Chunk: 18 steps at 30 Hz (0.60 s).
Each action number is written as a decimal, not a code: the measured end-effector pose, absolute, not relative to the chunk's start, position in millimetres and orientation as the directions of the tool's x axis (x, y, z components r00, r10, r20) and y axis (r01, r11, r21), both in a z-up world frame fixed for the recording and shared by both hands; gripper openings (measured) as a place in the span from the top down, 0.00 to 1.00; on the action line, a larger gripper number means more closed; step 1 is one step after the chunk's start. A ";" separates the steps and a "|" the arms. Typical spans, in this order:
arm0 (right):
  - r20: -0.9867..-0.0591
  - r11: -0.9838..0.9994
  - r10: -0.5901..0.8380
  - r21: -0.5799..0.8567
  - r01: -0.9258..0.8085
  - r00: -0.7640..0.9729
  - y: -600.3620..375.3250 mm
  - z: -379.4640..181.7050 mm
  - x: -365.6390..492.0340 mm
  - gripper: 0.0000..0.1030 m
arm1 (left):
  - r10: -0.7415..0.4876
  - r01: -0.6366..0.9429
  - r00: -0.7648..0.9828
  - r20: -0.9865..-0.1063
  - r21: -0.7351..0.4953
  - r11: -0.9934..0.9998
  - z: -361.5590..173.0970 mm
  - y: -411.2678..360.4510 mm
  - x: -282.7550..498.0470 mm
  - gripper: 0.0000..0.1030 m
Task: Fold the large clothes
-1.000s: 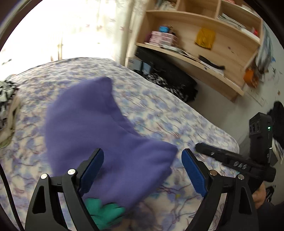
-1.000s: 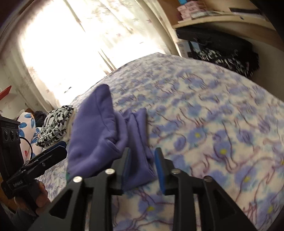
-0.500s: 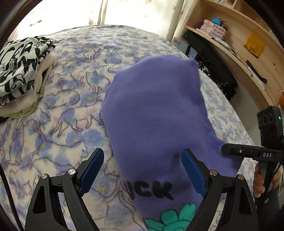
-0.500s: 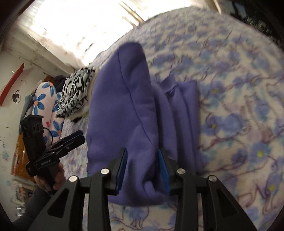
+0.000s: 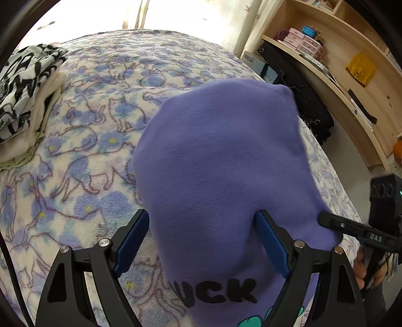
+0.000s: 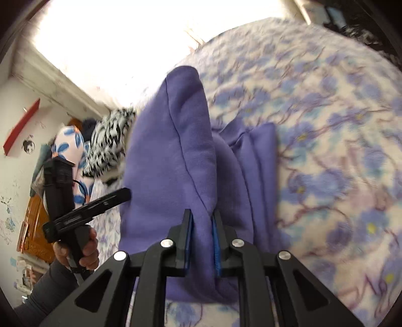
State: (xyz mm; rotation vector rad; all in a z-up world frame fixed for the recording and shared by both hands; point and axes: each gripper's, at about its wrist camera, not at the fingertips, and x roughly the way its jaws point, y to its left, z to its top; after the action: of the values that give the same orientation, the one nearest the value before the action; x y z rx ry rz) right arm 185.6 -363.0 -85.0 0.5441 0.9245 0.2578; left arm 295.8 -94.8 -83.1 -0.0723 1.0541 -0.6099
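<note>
As the right gripper (image 6: 202, 235) closes on the purple sweatshirt (image 5: 226, 163), its length runs straight ahead between the left gripper (image 5: 203, 241) jaws, spread wide.

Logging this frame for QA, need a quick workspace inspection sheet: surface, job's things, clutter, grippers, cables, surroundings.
Surface: bed cover with blue and purple cat print, soft and uneven.
Job's things: purple sweatshirt, partly folded, black lettering and a teal print near its close edge.
Clutter: stack of folded clothes, black-and-white piece on top, at the bed's far left.
Grippers: left gripper jaws wide apart, sweatshirt between them, pads not pressing. Right gripper jaws closing on a bunched fold of the sweatshirt.
Cables: thin black cable at the left gripper's body.
Surroundings: wooden shelves with boxes, dark bags beneath, bright curtained window.
</note>
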 end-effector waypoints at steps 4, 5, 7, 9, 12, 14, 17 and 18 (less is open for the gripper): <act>-0.690 0.844 0.385 0.531 0.067 0.613 -367.3 -96.3 161.4 0.88 | -0.511 0.472 0.336 -0.791 -0.328 0.818 -83.1 -112.6 289.2 0.17; -0.696 0.845 0.375 0.529 0.084 0.612 -368.6 -101.3 158.9 0.88 | -0.507 0.478 0.342 -0.791 -0.319 0.819 -83.0 -115.9 286.9 0.17; -0.714 0.843 0.355 0.524 0.124 0.603 -369.8 -115.3 155.2 0.88 | -0.487 0.494 0.362 -0.795 -0.280 0.823 -84.4 -125.2 282.1 0.17; -0.728 0.847 0.332 0.510 0.150 0.599 -367.7 -132.5 156.0 0.88 | -0.462 0.504 0.383 -0.800 -0.238 0.830 -86.4 -133.4 278.3 0.17; -0.722 0.825 0.325 0.533 0.190 0.611 -368.0 -153.2 160.2 0.88 | -0.425 0.502 0.417 -0.803 -0.186 0.844 -89.5 -142.7 275.4 0.15; -0.734 0.848 0.299 0.497 0.183 0.610 -363.2 -145.8 162.0 0.87 | -0.418 0.492 0.426 -0.802 -0.183 0.851 -89.6 -143.9 276.3 0.14; -0.769 0.912 0.235 0.386 0.138 0.595 -350.6 -126.4 165.3 0.83 | -0.428 0.476 0.419 -0.801 -0.208 0.855 -90.1 -138.2 280.0 0.13; -0.778 0.924 0.222 0.360 0.128 0.587 -348.1 -118.3 168.1 0.81 | -0.435 0.471 0.417 -0.798 -0.219 0.855 -89.7 -135.2 281.0 0.13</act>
State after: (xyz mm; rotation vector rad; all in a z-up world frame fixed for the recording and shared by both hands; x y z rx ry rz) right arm 168.1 -348.1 -118.3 0.4039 0.9483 0.0567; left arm 281.0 -135.2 -89.7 0.0407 0.9888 -0.5681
